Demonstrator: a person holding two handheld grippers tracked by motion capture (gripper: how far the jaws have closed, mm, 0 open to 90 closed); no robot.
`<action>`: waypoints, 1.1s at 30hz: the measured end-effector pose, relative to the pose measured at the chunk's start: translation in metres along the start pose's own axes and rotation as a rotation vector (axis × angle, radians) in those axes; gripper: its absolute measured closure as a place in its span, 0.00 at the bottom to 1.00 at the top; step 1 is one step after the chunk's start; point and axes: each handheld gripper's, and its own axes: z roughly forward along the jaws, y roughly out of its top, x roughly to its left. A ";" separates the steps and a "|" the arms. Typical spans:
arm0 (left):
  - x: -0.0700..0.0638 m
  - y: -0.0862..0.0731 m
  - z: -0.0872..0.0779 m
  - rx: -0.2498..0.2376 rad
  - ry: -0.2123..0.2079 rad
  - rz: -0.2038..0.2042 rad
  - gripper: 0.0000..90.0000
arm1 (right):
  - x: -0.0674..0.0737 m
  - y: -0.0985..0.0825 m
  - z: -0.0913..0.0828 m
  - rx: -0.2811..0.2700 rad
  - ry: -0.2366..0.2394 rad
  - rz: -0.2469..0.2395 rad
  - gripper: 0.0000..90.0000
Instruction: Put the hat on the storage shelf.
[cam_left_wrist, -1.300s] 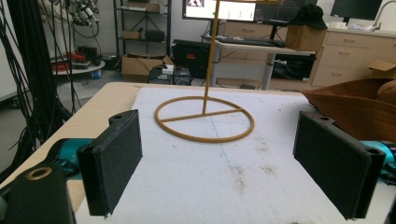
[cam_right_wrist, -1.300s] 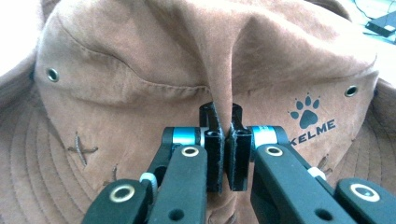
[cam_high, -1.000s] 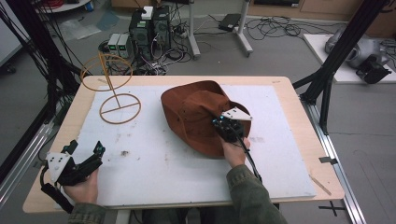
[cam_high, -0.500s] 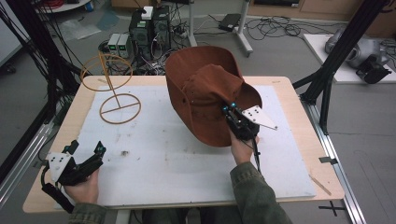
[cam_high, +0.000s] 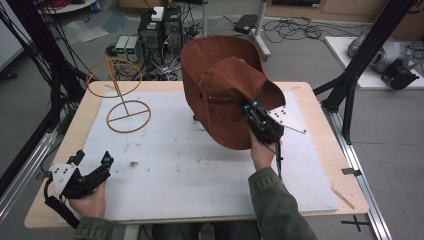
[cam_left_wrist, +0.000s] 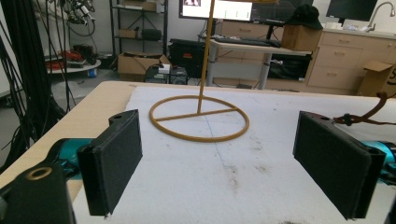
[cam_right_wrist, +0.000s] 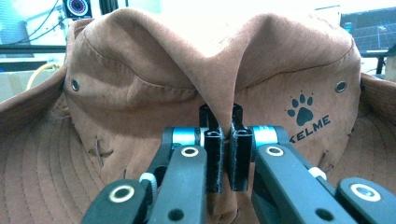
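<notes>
A brown wide-brimmed hat hangs lifted above the white mat, tilted with its brim up toward the far side. My right gripper is shut on a pinched fold of the hat's crown; a paw logo shows on the fabric in the right gripper view. A yellow wire hat stand stands at the far left of the table, its ring base ahead in the left gripper view. My left gripper rests at the near left corner, open, with nothing between its pads.
The white mat covers most of the wooden table. The hat's brown cord trails on the mat at the right of the left gripper view. Black frame posts flank the table; computers and cables lie on the floor beyond.
The right gripper has raised the hat off the mat, and the hat now hangs tilted with its brim up. The left gripper has stayed put.
</notes>
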 end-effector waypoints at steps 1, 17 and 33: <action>0.000 0.000 0.000 0.000 0.001 0.000 0.18 | 0.001 0.003 0.001 -0.002 0.002 -0.002 0.98; 0.001 0.001 -0.001 -0.007 -0.002 -0.012 0.18 | 0.042 0.058 0.041 -0.014 0.106 -0.014 0.97; 0.001 -0.001 0.001 -0.008 -0.024 -0.024 0.18 | 0.122 0.112 0.128 0.007 0.252 -0.082 0.97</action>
